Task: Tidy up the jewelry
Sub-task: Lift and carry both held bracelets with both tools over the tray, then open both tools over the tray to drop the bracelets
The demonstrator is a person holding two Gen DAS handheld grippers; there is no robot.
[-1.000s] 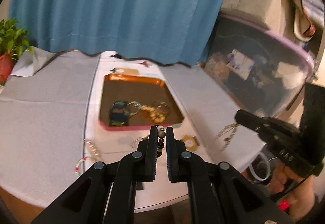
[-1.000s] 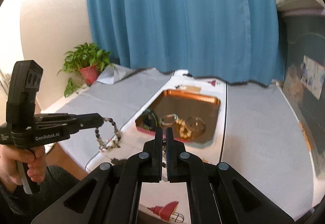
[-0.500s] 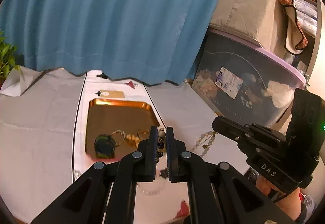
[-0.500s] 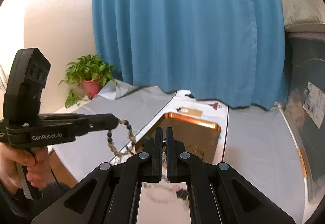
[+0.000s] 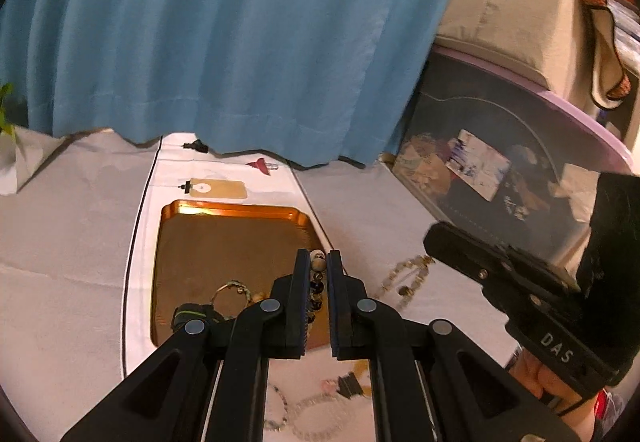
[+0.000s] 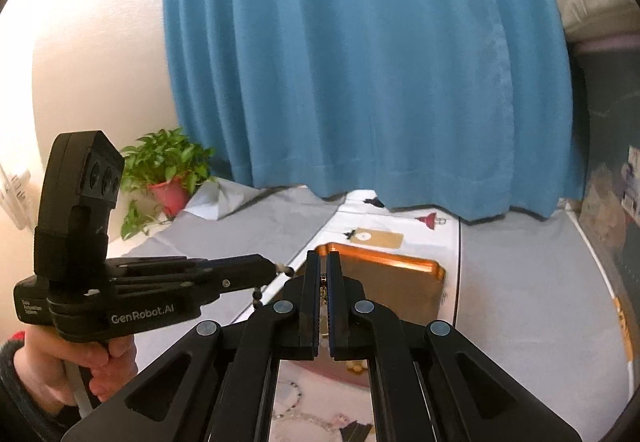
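Bead bracelet (image 5: 317,274) clamped in left claw (image 5: 318,262), now over tray (image 5: 224,238); right claw (image 6: 323,274) shut on chain.

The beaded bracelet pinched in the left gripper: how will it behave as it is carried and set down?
Probably floppy: the beaded bracelet hangs in a slack loop from the left gripper. It looks light, so it may swing. Being round beads, it will likely pool rather than lie flat in the copper tray.

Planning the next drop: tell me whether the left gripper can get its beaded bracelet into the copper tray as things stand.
Probably yes. The left gripper, shut on the beaded bracelet, looks poised over the copper tray with nothing between them; the right gripper is off to the side.
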